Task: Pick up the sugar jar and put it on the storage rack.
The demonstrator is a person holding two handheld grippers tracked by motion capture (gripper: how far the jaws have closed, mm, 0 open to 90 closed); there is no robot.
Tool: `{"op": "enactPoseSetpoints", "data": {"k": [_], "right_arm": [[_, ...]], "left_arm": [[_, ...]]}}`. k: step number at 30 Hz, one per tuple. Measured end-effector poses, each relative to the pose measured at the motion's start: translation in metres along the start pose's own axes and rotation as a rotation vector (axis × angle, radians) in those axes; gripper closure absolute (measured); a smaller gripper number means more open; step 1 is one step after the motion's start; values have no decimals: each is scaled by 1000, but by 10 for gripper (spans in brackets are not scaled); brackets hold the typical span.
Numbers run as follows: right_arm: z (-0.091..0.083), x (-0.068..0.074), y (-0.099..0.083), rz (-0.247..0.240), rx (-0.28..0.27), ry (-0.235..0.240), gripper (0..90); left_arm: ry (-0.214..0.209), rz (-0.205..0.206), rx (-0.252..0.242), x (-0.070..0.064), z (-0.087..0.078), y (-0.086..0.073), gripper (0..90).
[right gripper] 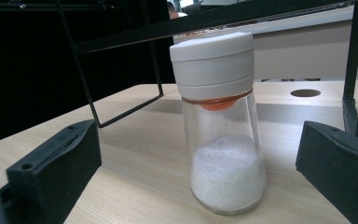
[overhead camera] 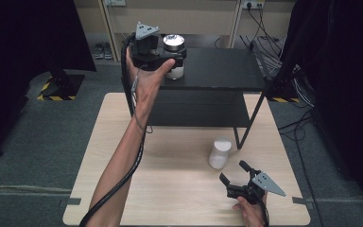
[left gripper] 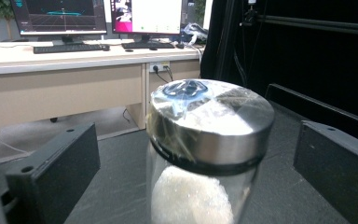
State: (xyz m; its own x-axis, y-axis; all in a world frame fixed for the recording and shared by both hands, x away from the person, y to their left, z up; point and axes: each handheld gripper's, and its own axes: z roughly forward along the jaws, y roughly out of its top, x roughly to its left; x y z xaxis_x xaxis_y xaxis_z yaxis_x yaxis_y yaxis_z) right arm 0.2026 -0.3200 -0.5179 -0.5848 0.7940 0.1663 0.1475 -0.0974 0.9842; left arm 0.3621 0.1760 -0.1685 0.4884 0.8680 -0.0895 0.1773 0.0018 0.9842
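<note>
table [overhead camera: 123, 142]: black shelf rack [overhead camera: 217, 71], white-capped shaker [overhead camera: 220, 152] | rack top: steel-lidded jar [overhead camera: 175, 56]

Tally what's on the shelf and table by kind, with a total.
Glass jars with white powder: 2, the metal-lidded jar on the black shelf and the white-lidded jar on the table
Grippers: 2, the left gripper and the right gripper
Total: 4

high: overhead, facing forward-down | claw views: low, close, level
</note>
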Motion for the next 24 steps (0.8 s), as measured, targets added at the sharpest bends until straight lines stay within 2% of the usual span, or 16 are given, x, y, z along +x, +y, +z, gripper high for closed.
{"op": "enactPoseSetpoints", "data": {"k": [3,10,12,24], "right_arm": [[0,0,0,-1,1,0,4],[0,0,0,0,2,0,4],[0,0,0,-1,0,-1,4],[0,1,0,-2,0,-2,4]], "left_arm": [[-13,17,-6,1,-4,-1,0],[-52,8,-19,1,-19,-8,0],[-59,6,-39,0,-27,-17,1],[-118,13,-91,-5,-53,-50,1]]}}
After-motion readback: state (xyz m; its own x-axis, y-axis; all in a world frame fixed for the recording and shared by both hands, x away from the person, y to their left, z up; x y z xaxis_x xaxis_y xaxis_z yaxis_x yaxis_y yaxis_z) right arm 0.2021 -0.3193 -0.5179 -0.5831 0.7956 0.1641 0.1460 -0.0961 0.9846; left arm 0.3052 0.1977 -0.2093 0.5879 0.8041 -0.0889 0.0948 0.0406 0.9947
